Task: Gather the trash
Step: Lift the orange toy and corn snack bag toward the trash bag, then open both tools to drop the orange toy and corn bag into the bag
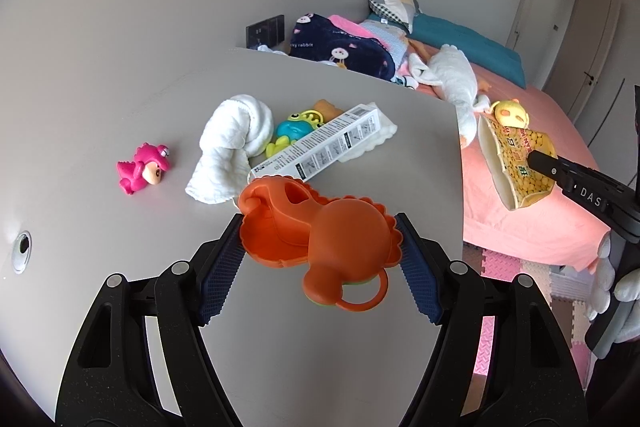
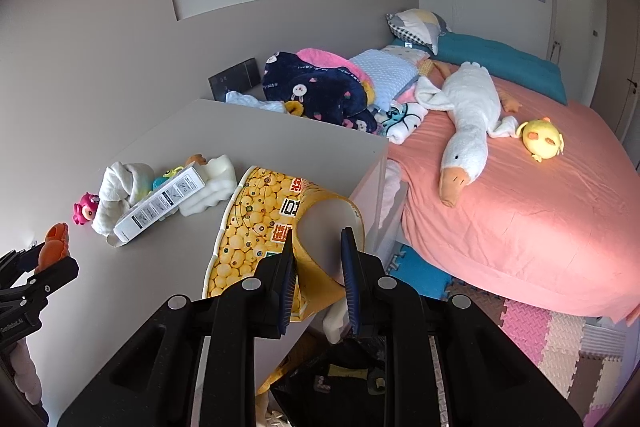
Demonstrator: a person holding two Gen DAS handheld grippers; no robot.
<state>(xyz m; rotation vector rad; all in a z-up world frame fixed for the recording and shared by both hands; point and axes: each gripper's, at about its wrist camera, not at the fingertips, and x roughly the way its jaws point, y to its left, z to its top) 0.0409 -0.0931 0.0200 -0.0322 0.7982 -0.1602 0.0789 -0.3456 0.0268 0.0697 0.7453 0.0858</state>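
- Grey bench [image 1: 340,367] beside a pink bed [image 2: 540,227] carries a white box [image 1: 320,147] and cloths [image 1: 232,143].
- Left hand-held gripper [image 1: 322,247] clamps an orange toy [image 1: 320,231] above the bench.
- Right hand-held gripper [image 2: 318,267] pinches a yellow paper bowl [image 2: 256,235] over the bench edge.

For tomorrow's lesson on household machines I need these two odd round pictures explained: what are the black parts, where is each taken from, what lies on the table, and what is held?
No robot here: a person holds a two-fingered claw in each hand, each carrying a wide-angle camera looking along its fingers. The left view shows the left claw gripping an orange toy. The right view shows the right claw pinching a yellow paper bowl by its wall. On the grey table lie a pink toy, white cloth and a white box.
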